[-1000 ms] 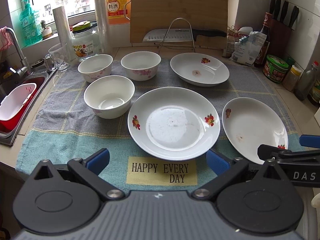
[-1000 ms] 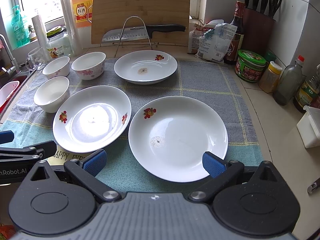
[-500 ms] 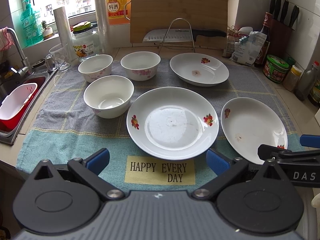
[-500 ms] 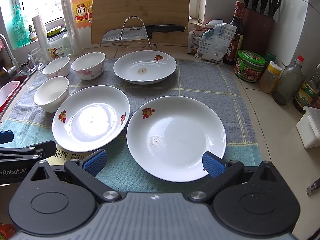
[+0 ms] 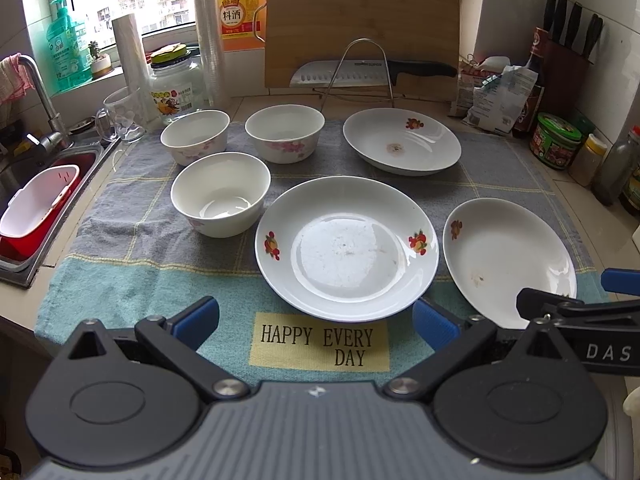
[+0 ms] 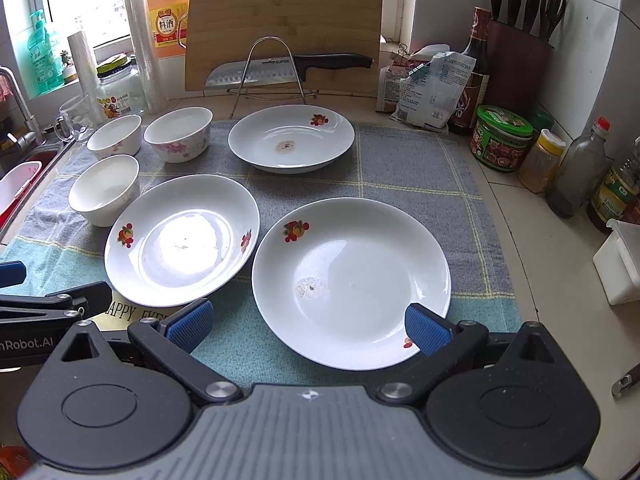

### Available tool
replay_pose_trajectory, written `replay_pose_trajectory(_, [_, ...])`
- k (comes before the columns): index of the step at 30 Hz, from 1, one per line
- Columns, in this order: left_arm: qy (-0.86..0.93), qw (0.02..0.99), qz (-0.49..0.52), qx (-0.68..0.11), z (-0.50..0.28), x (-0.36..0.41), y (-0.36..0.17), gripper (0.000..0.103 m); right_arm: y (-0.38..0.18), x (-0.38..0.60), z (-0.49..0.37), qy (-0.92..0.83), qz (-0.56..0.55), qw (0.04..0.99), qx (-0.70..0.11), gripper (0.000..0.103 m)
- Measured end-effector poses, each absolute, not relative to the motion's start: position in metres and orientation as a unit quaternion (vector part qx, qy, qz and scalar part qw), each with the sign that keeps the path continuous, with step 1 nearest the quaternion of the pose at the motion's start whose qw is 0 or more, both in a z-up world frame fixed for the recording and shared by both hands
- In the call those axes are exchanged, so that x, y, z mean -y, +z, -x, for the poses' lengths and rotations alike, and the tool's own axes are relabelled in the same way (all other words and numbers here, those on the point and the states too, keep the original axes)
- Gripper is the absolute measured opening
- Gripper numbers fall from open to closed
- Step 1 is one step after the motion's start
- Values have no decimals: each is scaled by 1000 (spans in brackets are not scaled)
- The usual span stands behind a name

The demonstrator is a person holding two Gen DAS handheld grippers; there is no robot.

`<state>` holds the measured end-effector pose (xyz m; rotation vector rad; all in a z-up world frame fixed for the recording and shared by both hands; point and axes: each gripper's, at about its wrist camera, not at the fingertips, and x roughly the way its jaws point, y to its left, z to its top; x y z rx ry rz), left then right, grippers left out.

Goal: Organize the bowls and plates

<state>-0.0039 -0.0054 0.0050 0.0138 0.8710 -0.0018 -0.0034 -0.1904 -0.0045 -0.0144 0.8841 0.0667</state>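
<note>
Both tools are wide open and hold nothing: the left gripper (image 5: pixel 316 318) before the middle plate (image 5: pixel 347 250), the right gripper (image 6: pixel 306 322) before the right plate (image 6: pixel 352 280).

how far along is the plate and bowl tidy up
Nothing looks done yet: the three plates, near right, middle and back, and three bowls all lie separate on the towel. Both tongs, left and right, are open and empty. All the stacking is left.
</note>
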Motion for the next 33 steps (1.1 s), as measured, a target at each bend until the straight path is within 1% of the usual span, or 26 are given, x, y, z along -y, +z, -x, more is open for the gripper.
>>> replay_pose_trajectory(18, [1,907,-7,-420,4,7,7,102,-4,192,3,35,8,905,-423,103])
replay_pose_trajectory(33, [-6,914,-15,-406,7,21,11,102,-2,202,9,49,22,914,-401,103])
